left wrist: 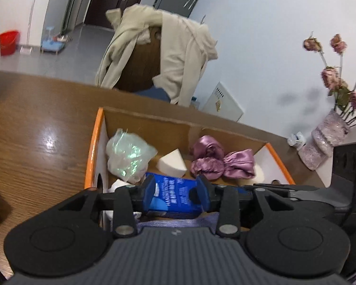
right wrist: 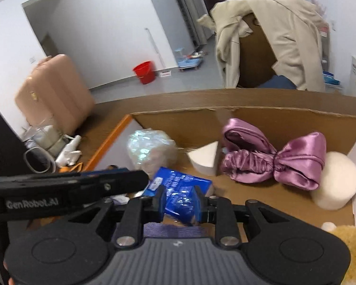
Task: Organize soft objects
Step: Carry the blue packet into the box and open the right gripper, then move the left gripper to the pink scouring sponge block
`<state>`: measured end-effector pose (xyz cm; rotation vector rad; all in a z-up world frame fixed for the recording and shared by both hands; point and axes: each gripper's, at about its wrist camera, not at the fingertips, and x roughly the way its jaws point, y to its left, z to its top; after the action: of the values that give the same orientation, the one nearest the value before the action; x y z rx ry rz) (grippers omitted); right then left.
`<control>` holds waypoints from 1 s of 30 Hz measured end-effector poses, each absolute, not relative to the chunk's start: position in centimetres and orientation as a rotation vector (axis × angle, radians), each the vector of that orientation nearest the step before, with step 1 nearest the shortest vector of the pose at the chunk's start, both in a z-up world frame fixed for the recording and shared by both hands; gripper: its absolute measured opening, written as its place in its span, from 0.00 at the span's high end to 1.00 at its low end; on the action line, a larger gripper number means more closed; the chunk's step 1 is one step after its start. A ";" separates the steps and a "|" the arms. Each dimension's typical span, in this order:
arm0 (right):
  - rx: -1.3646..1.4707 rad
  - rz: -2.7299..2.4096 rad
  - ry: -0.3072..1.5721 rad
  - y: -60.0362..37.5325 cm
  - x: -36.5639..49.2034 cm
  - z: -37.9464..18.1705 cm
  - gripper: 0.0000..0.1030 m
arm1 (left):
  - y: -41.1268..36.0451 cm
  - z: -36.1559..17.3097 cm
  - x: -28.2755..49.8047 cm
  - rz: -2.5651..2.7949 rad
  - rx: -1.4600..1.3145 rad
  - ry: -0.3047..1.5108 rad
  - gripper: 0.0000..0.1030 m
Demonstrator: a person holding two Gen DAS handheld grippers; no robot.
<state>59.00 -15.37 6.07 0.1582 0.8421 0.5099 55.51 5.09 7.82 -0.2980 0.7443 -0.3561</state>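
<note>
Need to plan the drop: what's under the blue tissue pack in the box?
A purple towel lies under the blue tissue pack, which both tools grip. Its extent is covered by pack and tools.

Blue tissue pack (left wrist: 175, 196), purple satin bow (right wrist: 273, 159) and white sponge wedge (right wrist: 205, 158) lie in the cardboard box (right wrist: 284, 121).

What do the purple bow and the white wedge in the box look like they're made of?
Purple bow: likely satin-type fabric, with glossy highlights and soft gathered folds. White wedge: probably foam sponge, matte with clean-cut flat faces. Touch would confirm both.
</note>
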 end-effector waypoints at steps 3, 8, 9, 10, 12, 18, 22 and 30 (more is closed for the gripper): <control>0.138 0.511 0.783 -16.2 57.2 8.1 0.76 | 4.7 10.1 53.6 -0.365 -0.268 0.701 0.59; 0.081 0.509 0.646 -18.6 52.5 13.7 0.74 | 4.4 14.2 48.6 -0.364 -0.197 0.613 0.47; 0.079 0.507 0.624 -19.2 51.6 14.6 0.73 | 4.4 15.0 47.4 -0.367 -0.187 0.593 0.44; 0.080 0.505 0.601 -20.0 50.4 15.6 0.71 | 4.4 15.7 46.2 -0.368 -0.178 0.575 0.40; 0.076 0.498 0.563 -21.4 48.0 17.0 0.69 | 4.3 16.9 43.7 -0.365 -0.155 0.540 0.37; 0.039 0.470 0.504 -25.2 40.6 18.5 0.61 | 4.6 18.7 36.3 -0.336 -0.108 0.469 0.30; -0.002 0.441 0.456 -26.9 35.1 18.1 0.50 | 4.4 18.6 30.8 -0.260 -0.037 0.377 0.19; 0.022 0.435 0.422 -28.7 24.7 15.1 0.39 | 4.9 14.8 21.7 -0.209 -0.087 0.338 0.18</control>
<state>24.72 -28.73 15.13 0.0223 0.4223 0.4354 21.69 4.95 14.80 -0.0873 0.3378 -0.2092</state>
